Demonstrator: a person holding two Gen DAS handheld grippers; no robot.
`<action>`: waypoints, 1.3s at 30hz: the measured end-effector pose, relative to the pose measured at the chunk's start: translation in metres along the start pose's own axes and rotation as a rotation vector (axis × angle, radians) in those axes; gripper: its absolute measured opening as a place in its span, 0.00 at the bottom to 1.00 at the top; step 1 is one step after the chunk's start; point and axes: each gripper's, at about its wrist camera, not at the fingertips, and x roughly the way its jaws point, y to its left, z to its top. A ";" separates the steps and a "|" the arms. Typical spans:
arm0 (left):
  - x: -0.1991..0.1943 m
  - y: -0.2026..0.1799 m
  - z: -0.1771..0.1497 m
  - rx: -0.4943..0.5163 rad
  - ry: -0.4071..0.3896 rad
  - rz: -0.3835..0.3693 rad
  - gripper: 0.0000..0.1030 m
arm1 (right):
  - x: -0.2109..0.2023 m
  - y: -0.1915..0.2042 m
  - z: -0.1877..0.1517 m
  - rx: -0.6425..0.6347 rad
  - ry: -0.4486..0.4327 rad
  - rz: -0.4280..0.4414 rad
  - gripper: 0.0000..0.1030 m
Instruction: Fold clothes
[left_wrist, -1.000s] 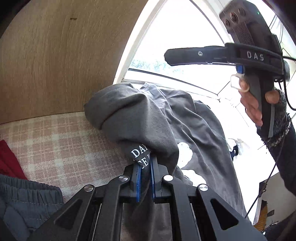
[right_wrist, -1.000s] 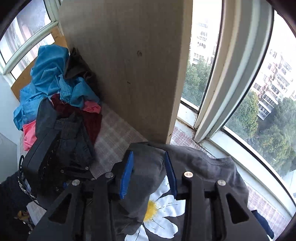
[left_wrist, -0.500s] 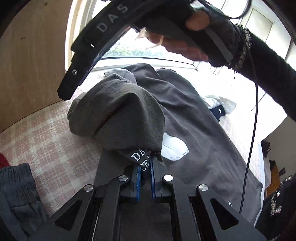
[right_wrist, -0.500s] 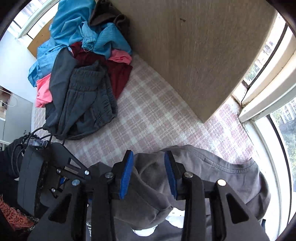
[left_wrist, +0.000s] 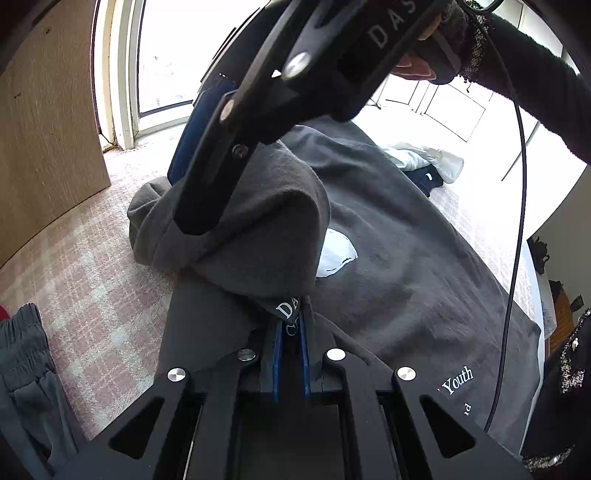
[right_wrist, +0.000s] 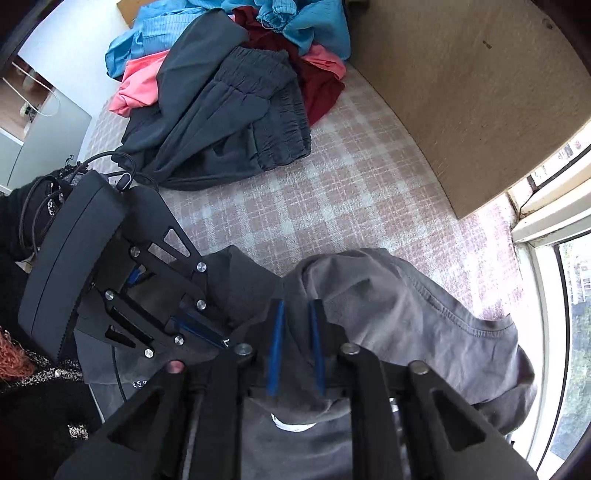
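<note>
Checked bedding (right_wrist: 332, 192) beside a window carries a grey sweatshirt (left_wrist: 406, 266), partly folded. Its cloth is pinched in both the left gripper (left_wrist: 290, 332) and right gripper (right_wrist: 297, 317), jaws narrow. An unfolded pile (right_wrist: 229, 92) is left at the far edge.

Both wrist views look steeply down, close over the grey sweatshirt (left_wrist: 388, 266), their shared ground; each catches the opposite gripper.

Dark grey sweatshirt (left_wrist: 388, 258), white print; beside it pink-and-white checked cover (right_wrist: 332, 192); blue, red, pink pile (right_wrist: 236, 55).
</note>
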 end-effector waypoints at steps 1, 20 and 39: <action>-0.001 0.000 -0.001 -0.001 0.000 0.001 0.07 | -0.003 0.004 0.000 -0.016 -0.001 0.006 0.07; -0.048 0.065 -0.012 -0.226 -0.043 0.090 0.07 | -0.084 -0.115 -0.022 0.568 -0.570 -0.141 0.42; -0.004 0.149 0.087 -0.442 -0.020 0.036 0.37 | -0.015 -0.234 -0.141 0.833 -0.271 -0.196 0.43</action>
